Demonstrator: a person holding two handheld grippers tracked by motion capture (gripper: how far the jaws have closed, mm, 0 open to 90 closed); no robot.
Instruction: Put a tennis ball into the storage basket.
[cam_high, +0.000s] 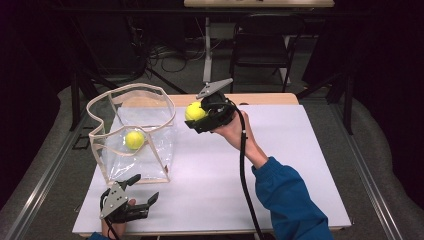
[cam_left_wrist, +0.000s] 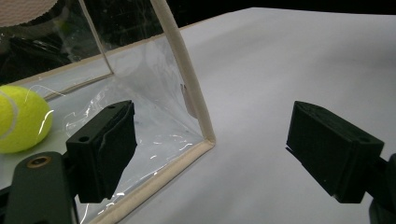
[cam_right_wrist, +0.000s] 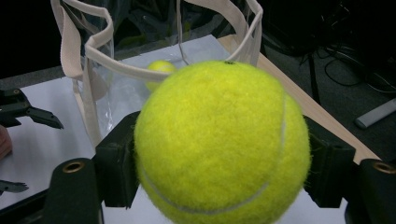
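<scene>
A yellow tennis ball (cam_high: 194, 112) (cam_right_wrist: 222, 143) is clamped between the jaws of my right gripper (cam_high: 198, 116) (cam_right_wrist: 223, 163), held in the air just right of the clear bag's rim. The clear plastic bag (cam_high: 134, 131) with beige trim stands open on the white table, and a second tennis ball (cam_high: 134, 139) (cam_left_wrist: 21, 119) (cam_right_wrist: 160, 68) lies inside it. My left gripper (cam_high: 144, 191) (cam_left_wrist: 212, 156) rests low at the table's front left, open, its jaws wide apart on either side of the bag's near corner (cam_left_wrist: 205, 140) without touching it.
The white table top (cam_high: 280, 150) spreads wide to the right of the bag. A wooden edge (cam_high: 260, 98) runs along the far side. A dark chair (cam_high: 260, 45) and cables stand on the floor beyond.
</scene>
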